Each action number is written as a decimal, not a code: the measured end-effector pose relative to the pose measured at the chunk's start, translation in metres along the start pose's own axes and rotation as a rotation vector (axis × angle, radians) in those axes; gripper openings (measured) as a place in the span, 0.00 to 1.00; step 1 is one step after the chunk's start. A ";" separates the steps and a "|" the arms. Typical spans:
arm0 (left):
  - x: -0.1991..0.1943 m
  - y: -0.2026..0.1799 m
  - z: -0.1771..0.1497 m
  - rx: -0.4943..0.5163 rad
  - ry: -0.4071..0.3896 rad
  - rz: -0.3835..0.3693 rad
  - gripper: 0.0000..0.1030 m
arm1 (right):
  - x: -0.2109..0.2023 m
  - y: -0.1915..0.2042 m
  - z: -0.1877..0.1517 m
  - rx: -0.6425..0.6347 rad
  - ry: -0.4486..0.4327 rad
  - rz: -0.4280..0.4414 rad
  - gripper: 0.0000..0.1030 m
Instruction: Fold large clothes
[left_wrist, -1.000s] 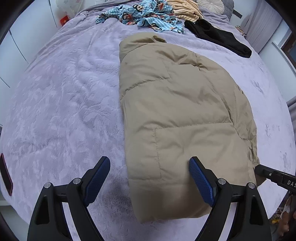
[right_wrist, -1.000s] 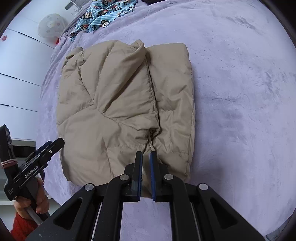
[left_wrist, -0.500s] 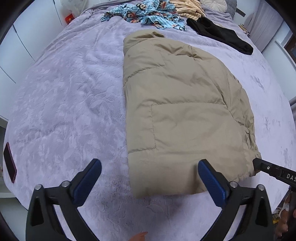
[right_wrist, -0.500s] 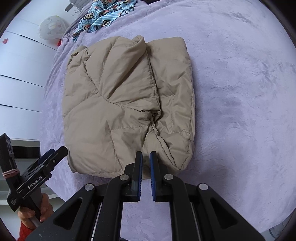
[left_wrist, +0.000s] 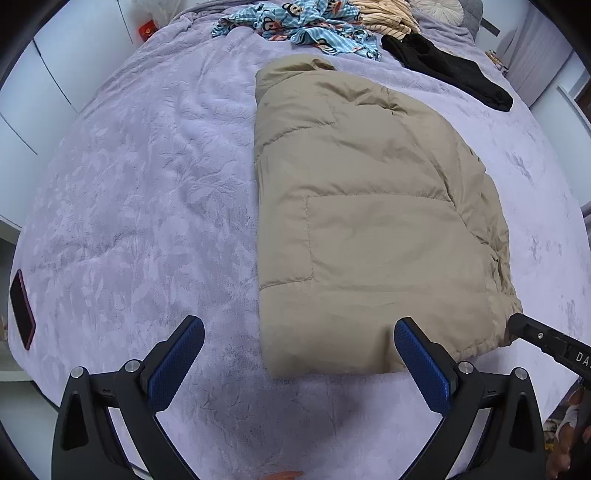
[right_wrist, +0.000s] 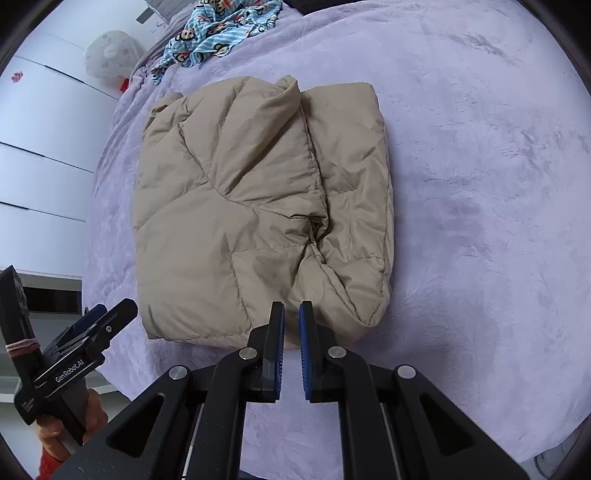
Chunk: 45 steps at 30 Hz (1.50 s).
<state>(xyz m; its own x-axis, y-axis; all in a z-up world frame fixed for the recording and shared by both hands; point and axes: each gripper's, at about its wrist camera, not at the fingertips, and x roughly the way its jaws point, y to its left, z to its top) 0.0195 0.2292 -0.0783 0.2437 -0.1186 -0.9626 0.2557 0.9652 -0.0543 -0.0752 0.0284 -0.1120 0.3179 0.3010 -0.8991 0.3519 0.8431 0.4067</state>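
Note:
A beige padded jacket (left_wrist: 369, 221) lies folded lengthwise on the lilac bed cover (left_wrist: 129, 203), collar at the far end. It also shows in the right wrist view (right_wrist: 240, 206), with a sleeve folded over its top. My left gripper (left_wrist: 299, 332) is open and empty, just short of the jacket's near hem. My right gripper (right_wrist: 291, 314) is nearly closed with a narrow gap, holds nothing, and sits just off the hem's near edge. Its tip shows in the left wrist view (left_wrist: 532, 332) by the jacket's right corner.
A blue monkey-print garment (left_wrist: 306, 22), a striped yellow garment (left_wrist: 388, 14) and a black garment (left_wrist: 447, 66) lie at the far end of the bed. A dark phone (left_wrist: 22, 310) lies near the left bed edge. White cupboards (right_wrist: 40, 155) stand beside the bed.
Both grippers have pulled back from the jacket toward the near bed edge. The right gripper's nearly closed fingers have come off the hem fabric. The left gripper stayed open.

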 end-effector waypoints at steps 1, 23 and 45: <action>0.001 0.000 -0.001 0.000 0.011 -0.002 1.00 | -0.001 0.002 0.000 -0.008 -0.001 -0.005 0.09; -0.028 -0.005 -0.021 -0.015 -0.047 0.009 1.00 | -0.021 0.015 -0.019 -0.027 -0.015 -0.039 0.62; -0.146 -0.026 -0.093 -0.076 -0.228 0.058 1.00 | -0.126 0.040 -0.075 -0.231 -0.269 -0.100 1.00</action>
<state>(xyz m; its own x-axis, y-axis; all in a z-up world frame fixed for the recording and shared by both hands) -0.1100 0.2436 0.0386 0.4633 -0.1033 -0.8801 0.1657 0.9858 -0.0285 -0.1671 0.0572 0.0057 0.5232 0.1096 -0.8451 0.1951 0.9499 0.2440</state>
